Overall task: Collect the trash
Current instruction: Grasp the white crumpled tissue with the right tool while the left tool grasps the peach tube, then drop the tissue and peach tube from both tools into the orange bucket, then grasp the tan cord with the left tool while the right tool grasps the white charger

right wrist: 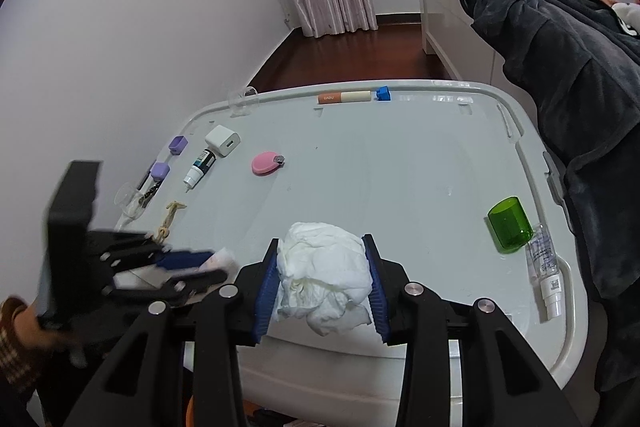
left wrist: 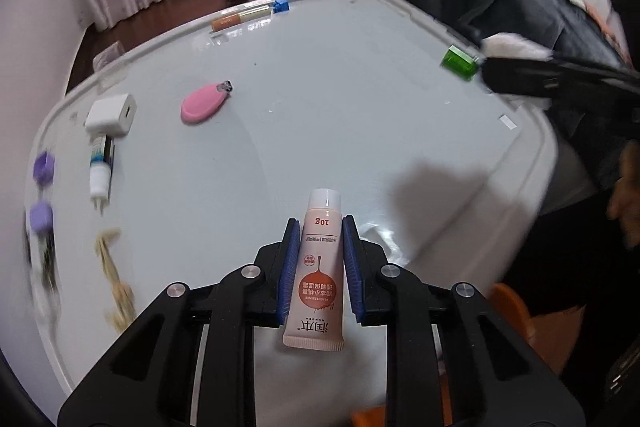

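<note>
A small pink cream tube [left wrist: 318, 267] with a white cap stands between the blue pads of my left gripper [left wrist: 320, 225], which is shut on it just above the white lid [left wrist: 360, 87]. In the right wrist view that left gripper [right wrist: 196, 265] is blurred at the lower left, the tube's cap [right wrist: 224, 258] poking out. My right gripper [right wrist: 322, 241] is shut on a crumpled white tissue [right wrist: 324, 267] over the lid's near edge [right wrist: 440, 187]. From the left wrist view the right gripper [left wrist: 496, 73] shows at the right edge with the tissue [left wrist: 514, 47].
On the lid lie a green cup [right wrist: 510, 225], clear bottle [right wrist: 544, 267], pink nail clipper [right wrist: 266, 163], white charger [right wrist: 223, 140], small dropper bottle [right wrist: 200, 169], two purple caps [right wrist: 178, 143], a straw knot [right wrist: 170, 217], an orange-cream stick [right wrist: 344, 97] and blue block [right wrist: 383, 93]. A dark coat [right wrist: 560, 67] hangs at right.
</note>
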Motion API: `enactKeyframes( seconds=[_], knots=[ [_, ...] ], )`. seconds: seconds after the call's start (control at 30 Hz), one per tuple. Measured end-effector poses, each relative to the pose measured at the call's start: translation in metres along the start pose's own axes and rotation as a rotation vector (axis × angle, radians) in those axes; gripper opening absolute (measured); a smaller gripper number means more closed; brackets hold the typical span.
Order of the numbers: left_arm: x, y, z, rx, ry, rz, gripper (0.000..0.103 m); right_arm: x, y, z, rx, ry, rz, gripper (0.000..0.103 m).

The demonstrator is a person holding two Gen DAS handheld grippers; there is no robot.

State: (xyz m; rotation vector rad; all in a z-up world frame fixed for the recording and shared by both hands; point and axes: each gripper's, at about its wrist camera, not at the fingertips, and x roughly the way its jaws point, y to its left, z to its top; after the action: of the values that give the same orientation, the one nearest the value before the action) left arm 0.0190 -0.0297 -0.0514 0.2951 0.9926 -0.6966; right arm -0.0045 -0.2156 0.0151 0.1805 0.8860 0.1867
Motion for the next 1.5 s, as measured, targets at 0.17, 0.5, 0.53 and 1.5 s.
enactKeyframes(
  seconds=[0.17, 0.5, 0.53, 1.5],
  knots=[
    [-0.023, -0.03, -0.029, -0.104, -0.011, -0.034, 0.022, -0.002, 0.0, -0.002, 0.001, -0.001, -0.003, 0.039],
    [-0.027, -0.082, -0.105, -0.188, 0.113, -0.084, 0.022, -0.023, 0.026, -0.073, -0.041, 0.114, 0.079, 0.039],
    [-0.022, -0.082, -0.112, -0.202, 0.137, -0.085, 0.022, -0.023, 0.031, -0.088, -0.048, 0.146, 0.082, 0.039],
    [-0.049, 0.075, -0.045, -0.489, -0.035, 0.346, 0.067, -0.066, 0.034, -0.038, -0.049, -0.01, 0.013, 0.082]
  ],
)
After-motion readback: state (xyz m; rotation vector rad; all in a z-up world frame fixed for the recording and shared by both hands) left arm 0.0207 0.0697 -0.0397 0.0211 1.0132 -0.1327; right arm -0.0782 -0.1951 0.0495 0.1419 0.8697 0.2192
